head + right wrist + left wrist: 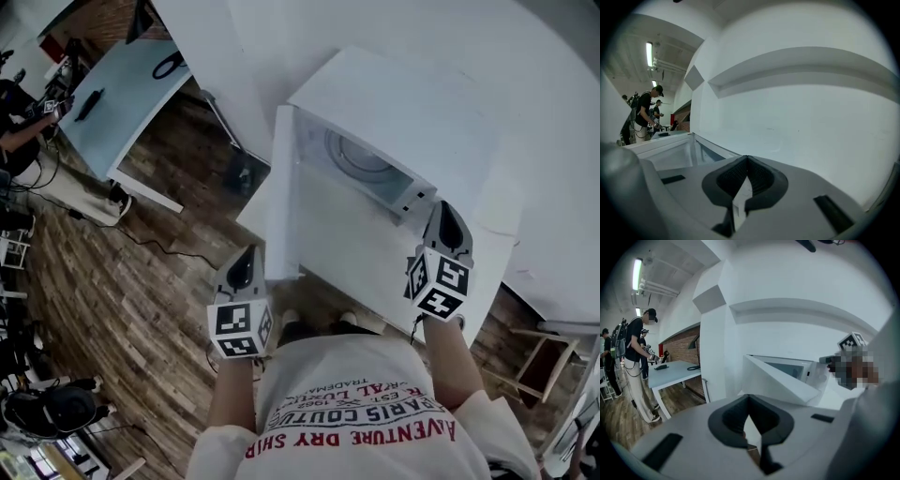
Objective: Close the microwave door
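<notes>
A white microwave (394, 103) stands on a white table (375, 253), its door (281, 197) swung wide open to the left, showing the round turntable (361, 155) inside. My left gripper (241, 267) is shut and empty, just left of the door's free edge and apart from it. My right gripper (446, 217) is also shut and empty, close to the microwave's right front corner. The left gripper view shows the open door (773, 378) ahead of the left gripper (749, 397). In the right gripper view the right gripper (747, 158) faces a white wall, with the microwave's cavity (675, 150) at the left.
A light blue table (122, 94) with black items stands at the far left on the wooden floor (122, 281). People (637, 362) stand near it. A wooden chair (539, 356) is at the lower right. The white wall (797, 108) rises right behind the microwave.
</notes>
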The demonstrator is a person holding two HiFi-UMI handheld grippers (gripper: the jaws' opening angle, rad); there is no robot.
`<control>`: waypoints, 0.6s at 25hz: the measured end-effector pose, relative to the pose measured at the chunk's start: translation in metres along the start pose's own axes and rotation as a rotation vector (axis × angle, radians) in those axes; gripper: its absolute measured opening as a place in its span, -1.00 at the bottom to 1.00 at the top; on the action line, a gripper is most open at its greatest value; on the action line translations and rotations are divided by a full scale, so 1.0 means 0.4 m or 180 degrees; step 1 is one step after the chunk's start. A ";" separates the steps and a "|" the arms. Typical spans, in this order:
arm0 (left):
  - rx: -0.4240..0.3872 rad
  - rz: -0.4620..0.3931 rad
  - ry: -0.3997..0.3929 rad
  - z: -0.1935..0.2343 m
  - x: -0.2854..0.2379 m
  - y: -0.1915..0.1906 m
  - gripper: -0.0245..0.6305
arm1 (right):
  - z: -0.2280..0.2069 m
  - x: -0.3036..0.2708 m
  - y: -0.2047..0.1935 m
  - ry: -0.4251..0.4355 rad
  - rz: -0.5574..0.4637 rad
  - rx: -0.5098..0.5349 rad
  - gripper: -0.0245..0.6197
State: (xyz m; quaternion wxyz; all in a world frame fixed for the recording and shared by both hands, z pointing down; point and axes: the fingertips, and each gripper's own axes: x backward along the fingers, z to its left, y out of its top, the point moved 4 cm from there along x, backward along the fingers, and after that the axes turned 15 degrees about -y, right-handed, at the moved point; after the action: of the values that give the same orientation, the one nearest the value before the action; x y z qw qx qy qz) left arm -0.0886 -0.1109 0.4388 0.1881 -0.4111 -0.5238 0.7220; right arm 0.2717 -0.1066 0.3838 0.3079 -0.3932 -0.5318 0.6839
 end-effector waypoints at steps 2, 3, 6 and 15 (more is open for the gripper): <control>-0.0017 -0.0009 -0.0025 -0.033 -0.018 0.007 -0.91 | -0.001 0.001 0.000 0.0079 0.0001 -0.0015 -0.89; -0.0027 -0.0016 -0.0037 -0.049 -0.027 0.011 -0.91 | -0.001 0.001 0.000 0.0117 0.0008 -0.0029 -0.89; -0.0035 -0.0049 -0.0099 -0.092 -0.057 0.027 -0.91 | 0.000 -0.002 0.003 0.0247 -0.0016 0.0001 -0.89; -0.0101 -0.0022 -0.0491 -0.188 -0.143 0.062 -0.91 | -0.003 -0.004 -0.001 0.0388 -0.0003 -0.0057 -0.89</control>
State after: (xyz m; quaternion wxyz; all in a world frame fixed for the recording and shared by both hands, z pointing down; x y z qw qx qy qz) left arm 0.0086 -0.1151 0.4303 0.1431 -0.3554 -0.5496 0.7424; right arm 0.2736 -0.1072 0.3844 0.3366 -0.4366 -0.5184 0.6538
